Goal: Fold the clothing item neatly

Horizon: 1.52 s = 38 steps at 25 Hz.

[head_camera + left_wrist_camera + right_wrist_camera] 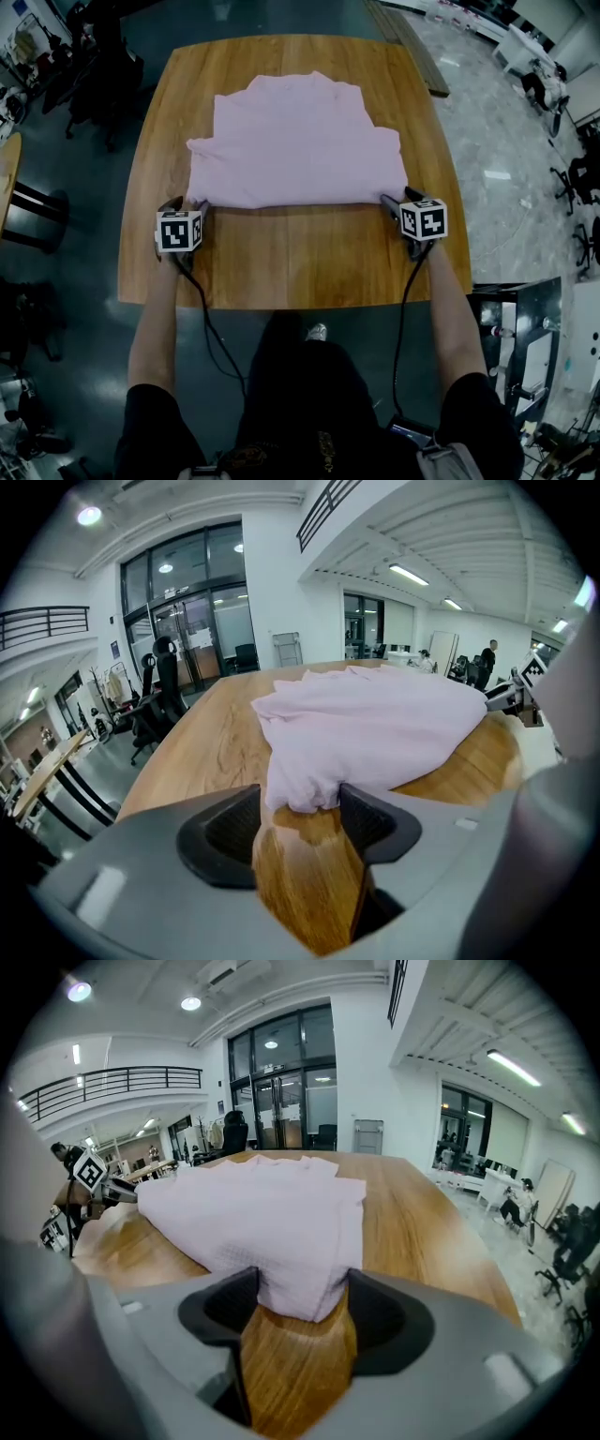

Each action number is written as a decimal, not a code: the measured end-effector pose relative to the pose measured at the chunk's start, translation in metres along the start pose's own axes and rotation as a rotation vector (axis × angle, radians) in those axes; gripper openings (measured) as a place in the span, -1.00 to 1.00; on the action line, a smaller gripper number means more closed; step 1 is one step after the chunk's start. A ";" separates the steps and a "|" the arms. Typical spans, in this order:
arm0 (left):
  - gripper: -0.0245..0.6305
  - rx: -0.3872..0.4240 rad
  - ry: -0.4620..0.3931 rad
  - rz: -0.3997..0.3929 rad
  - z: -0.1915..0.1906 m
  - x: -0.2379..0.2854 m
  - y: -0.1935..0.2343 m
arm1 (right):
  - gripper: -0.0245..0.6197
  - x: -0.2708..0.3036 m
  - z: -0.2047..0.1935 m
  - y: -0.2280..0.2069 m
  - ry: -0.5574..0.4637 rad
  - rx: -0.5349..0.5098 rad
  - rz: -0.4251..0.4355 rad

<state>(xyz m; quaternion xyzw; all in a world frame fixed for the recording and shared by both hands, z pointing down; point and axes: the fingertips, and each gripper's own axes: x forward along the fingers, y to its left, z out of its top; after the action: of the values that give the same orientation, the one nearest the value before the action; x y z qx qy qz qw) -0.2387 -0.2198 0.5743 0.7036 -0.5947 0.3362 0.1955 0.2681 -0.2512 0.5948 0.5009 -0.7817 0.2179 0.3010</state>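
The left hand-held gripper point(302, 810) is resting near the worktop's point(281, 267) left edge, at the near-left corner of the shirt point(300, 141). Its jaws are standing wide apart. The pink corner is lying between them, a little bunched, and it is looking loose, not pinched. The shirt is lying folded in the middle of the worktop, with its straight fold edge facing the near edge. The right hand-held gripper point(295, 1302) is sitting at the near-right corner of the shirt, toward the worktop's right edge. Its jaws are also standing wide, with the cloth corner lying free between them.

Several things could be going wrong from here, in my judgement. If a pad is catching the cloth while a hand-held gripper is pulling back, the corner is getting dragged and the fold is opening. If one side is leaving before the other, the fold edge is turning crooked. The bunched left corner is risking a wrinkle in the next fold.

No brand or label is showing on the shirt. The cube point(178, 232) on each hand-held gripper is carrying only a black-and-white square pattern, no letters.
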 end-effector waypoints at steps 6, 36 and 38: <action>-0.53 0.044 -0.024 -0.108 0.004 0.010 -0.015 | -0.52 0.003 -0.002 0.015 -0.040 -0.081 0.010; -0.72 -0.080 -0.164 -0.056 0.050 -0.173 -0.014 | -0.72 -0.155 0.065 0.035 -0.162 -0.063 0.078; -0.72 -0.101 -0.160 -0.070 0.064 -0.169 -0.004 | -0.72 -0.150 0.088 0.033 -0.173 -0.063 0.088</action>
<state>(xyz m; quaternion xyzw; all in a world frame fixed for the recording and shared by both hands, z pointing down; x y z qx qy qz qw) -0.2303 -0.1430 0.4113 0.7379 -0.5995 0.2414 0.1944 0.2632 -0.1961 0.4267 0.4731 -0.8326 0.1623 0.2380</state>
